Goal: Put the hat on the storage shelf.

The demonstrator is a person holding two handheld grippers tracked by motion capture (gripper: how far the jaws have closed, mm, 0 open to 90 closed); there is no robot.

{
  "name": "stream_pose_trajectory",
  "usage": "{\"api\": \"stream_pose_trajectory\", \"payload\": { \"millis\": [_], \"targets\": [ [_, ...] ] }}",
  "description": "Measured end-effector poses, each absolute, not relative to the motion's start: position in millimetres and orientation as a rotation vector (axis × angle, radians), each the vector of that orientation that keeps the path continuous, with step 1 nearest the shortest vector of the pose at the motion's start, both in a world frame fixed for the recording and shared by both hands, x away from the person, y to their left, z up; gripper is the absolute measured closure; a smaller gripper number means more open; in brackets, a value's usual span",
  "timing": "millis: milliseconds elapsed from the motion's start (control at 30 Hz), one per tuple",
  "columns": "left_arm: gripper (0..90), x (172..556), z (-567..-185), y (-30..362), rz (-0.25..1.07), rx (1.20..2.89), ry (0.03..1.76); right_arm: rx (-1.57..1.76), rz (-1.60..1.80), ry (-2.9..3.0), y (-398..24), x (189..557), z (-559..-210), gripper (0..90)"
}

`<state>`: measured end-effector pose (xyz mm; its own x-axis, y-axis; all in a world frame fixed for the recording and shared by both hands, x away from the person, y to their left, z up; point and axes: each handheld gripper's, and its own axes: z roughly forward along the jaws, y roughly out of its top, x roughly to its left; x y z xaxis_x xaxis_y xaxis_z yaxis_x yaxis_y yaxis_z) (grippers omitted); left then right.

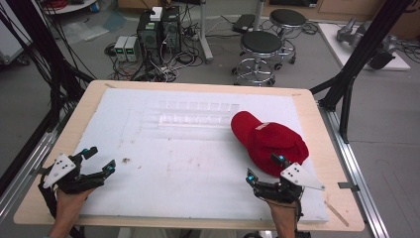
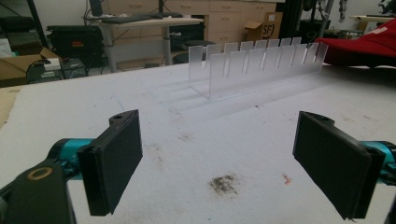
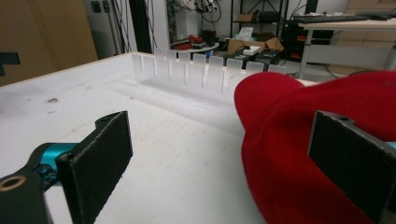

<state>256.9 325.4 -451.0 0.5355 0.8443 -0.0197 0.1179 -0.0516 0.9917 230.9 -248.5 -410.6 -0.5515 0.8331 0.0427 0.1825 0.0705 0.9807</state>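
Both grippers' jaws gape wide, empty; the right gripper (image 1: 265, 168) hides the red cap's (image 1: 267, 139) near edge.

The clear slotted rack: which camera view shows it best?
The left gripper view shows the clear slotted rack best: both rows of upright tabs stand out, unobstructed. In the high view it is faint against the white mat. In the right gripper view the red cap hides one end.

Robotics lab: black desktop PC towers (image 1: 159, 29) w/ tangled cables on floor, round black stools (image 1: 261, 45), far beyond left claw (image 1: 100, 159).
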Motion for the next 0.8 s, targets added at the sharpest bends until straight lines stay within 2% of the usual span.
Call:
{"api": "stream_pose_trajectory", "payload": {
  "millis": [267, 500, 800],
  "targets": [
    [16.0, 257.9, -450.9, 325.4, 0.72, 1.533, 0.862, 1.016, 1.481, 1.817, -266.9, 235.6, -385.7, 5.3],
    [16.0, 257.9, -450.8, 325.4, 0.72, 1.533, 0.863, 1.064, 1.401, 1.843, -299.6, 246.2, -371.1, 5.3],
    [16.0, 258.4, -450.7, 325.1, 0.72, 1.539, 0.866, 1.118, 1.281, 1.911, -328.2, 267.4, -364.3, 5.2]
  ]
}}
